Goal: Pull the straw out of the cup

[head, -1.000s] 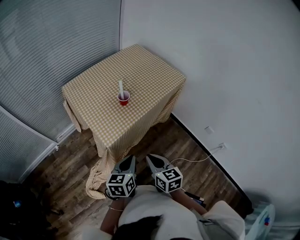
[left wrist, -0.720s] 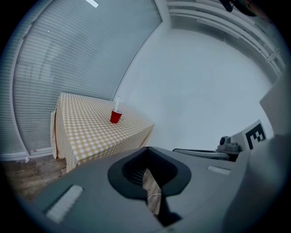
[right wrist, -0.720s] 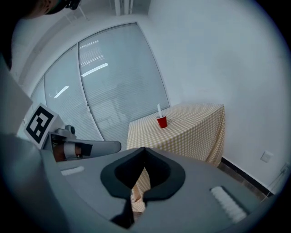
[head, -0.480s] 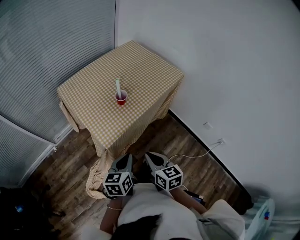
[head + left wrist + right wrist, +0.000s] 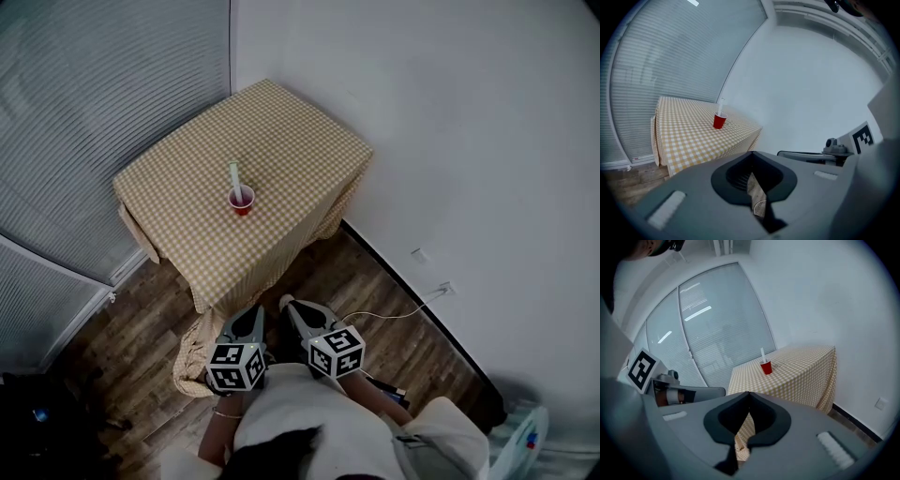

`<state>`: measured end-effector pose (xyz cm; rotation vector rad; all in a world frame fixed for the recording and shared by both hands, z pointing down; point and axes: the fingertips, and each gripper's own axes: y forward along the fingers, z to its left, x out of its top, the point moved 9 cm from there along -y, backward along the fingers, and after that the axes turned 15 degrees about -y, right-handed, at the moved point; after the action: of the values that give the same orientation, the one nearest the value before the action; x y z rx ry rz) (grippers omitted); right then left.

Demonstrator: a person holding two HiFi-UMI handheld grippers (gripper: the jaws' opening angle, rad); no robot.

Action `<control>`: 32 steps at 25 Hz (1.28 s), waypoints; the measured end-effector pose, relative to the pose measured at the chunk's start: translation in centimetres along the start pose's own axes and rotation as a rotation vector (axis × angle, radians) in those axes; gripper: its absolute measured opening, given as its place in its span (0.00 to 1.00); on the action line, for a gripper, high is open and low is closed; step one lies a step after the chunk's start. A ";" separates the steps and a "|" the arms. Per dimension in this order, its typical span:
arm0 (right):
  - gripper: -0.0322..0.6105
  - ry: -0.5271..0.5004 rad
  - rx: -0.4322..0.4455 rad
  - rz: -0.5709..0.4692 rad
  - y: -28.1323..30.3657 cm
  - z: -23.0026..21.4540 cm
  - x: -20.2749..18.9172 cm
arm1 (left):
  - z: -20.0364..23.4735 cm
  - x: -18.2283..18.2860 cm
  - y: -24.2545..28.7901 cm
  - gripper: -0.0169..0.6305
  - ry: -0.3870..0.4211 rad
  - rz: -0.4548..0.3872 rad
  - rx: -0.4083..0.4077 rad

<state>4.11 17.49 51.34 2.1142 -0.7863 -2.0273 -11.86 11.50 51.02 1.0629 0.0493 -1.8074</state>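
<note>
The step in hand looks like the approach: both claws hang well apart from the surface, the left claw and the right claw each with jaws closed together on nothing. The red cup stands upright near the middle of the surface, its straw leaning toward the blinds. Next, one claw must reach in, open and pinch the straw. Nothing else crowds the cup; a cable lies on the floor.
</note>
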 end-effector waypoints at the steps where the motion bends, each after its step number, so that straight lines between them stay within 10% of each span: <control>1: 0.06 -0.004 0.009 -0.003 0.4 -0.3 0.3 | 0.1 0.2 0.3 0.06 -0.001 -0.004 0.009; 32: 0.06 -0.173 0.397 0.061 14.2 -12.8 9.1 | 0.7 9.5 11.7 0.06 -0.145 -0.197 0.284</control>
<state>12.07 -2.18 50.45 2.0791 -1.3627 -2.1913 -4.50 -1.66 49.83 1.1522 -0.2028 -2.1108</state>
